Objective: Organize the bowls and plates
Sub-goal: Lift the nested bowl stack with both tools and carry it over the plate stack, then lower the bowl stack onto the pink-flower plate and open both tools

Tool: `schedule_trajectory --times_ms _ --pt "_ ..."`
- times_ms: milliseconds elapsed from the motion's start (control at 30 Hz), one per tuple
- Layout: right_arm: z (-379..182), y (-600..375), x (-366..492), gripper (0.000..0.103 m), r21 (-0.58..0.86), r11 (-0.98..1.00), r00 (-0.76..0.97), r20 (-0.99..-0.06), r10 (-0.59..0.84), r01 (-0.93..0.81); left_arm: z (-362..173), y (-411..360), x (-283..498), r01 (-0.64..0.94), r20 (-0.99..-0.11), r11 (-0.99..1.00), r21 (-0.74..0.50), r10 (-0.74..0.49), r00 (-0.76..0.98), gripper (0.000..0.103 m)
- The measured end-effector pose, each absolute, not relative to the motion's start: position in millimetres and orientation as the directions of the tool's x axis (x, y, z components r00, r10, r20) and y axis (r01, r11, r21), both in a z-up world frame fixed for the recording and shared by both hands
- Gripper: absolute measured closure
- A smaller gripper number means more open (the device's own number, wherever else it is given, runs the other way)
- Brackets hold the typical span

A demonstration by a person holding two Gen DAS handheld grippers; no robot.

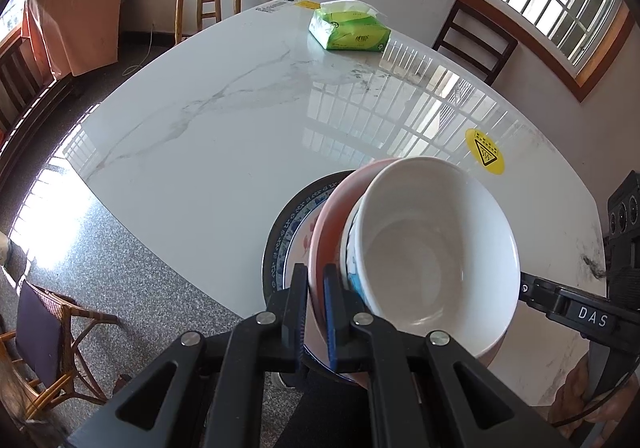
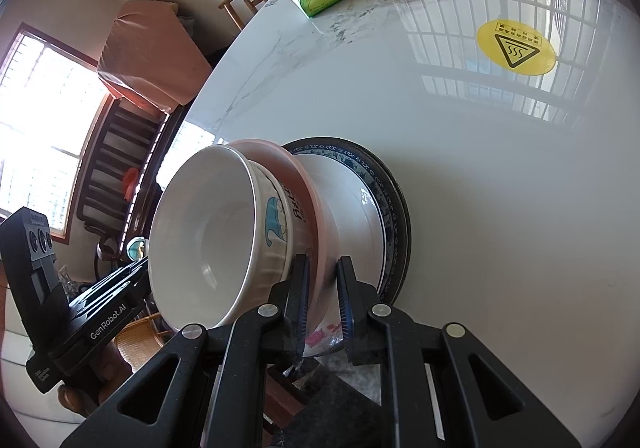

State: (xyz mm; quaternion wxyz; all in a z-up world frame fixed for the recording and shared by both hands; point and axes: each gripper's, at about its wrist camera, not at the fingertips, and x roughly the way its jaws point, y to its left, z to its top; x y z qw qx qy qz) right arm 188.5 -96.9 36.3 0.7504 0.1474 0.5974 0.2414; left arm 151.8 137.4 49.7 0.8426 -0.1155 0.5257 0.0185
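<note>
A white bowl (image 1: 436,256) with a blue drawing sits in a pink bowl (image 1: 332,216), which rests on a white plate with a blue patterned rim (image 1: 286,240) and a dark plate under it, at the table's near edge. My left gripper (image 1: 316,308) is shut on the pink bowl's rim. In the right wrist view the white bowl (image 2: 208,236) sits in the pink bowl (image 2: 292,172) over the blue-rimmed plate (image 2: 360,184). My right gripper (image 2: 322,300) is shut on the pink bowl's rim on the opposite side.
A green tissue pack (image 1: 348,30) lies at the far side of the white marble table (image 1: 224,120). A yellow warning sticker (image 1: 485,150) is on the table. Wooden chairs (image 1: 210,0) stand around it.
</note>
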Motion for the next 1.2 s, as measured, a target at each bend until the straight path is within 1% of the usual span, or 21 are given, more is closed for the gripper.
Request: schedule_trajectory --times_ms 300,433,533,700,833,933,1000,1067,1133,1200 --pt "37 -95 187 0.086 0.496 0.842 0.204 -0.82 0.535 -0.213 44 137 143 -0.143 -0.845 0.979 -0.147 -0.049 0.533 0.096" --pt "40 -93 183 0.086 0.472 0.846 0.253 -0.812 0.527 -0.247 43 140 139 -0.139 -0.82 0.977 -0.159 -0.052 0.57 0.092" --pt "40 -93 181 0.086 0.464 0.849 0.279 -0.805 0.523 -0.253 43 143 136 -0.133 -0.811 0.98 -0.149 -0.044 0.584 0.088" --pt "35 -101 181 0.077 0.489 0.842 0.302 -0.787 0.538 -0.226 41 146 131 -0.134 -0.79 0.981 -0.143 -0.032 0.612 0.078" --pt "31 -109 179 0.072 0.53 0.823 0.323 -0.758 0.567 -0.202 41 142 125 -0.122 -0.771 0.986 -0.117 -0.013 0.636 0.076" --pt "34 -111 175 0.067 0.523 0.825 0.361 -0.742 0.565 -0.216 42 137 117 -0.12 -0.744 0.99 -0.073 0.026 0.668 0.074" --pt "39 -114 169 0.059 0.522 0.822 0.399 -0.72 0.568 -0.228 43 134 112 -0.12 -0.721 0.992 -0.046 0.05 0.691 0.073" --pt "46 -114 162 0.055 0.497 0.831 0.45 -0.701 0.554 -0.25 44 132 106 -0.119 -0.703 0.993 -0.028 0.064 0.709 0.072" --pt "53 -113 154 0.052 0.465 0.841 0.493 -0.683 0.539 -0.275 45 131 101 -0.118 -0.686 0.993 -0.023 0.071 0.724 0.072" --pt "58 -112 147 0.046 0.455 0.84 0.518 -0.662 0.542 -0.298 46 132 95 -0.123 -0.672 0.992 -0.023 0.076 0.737 0.07"
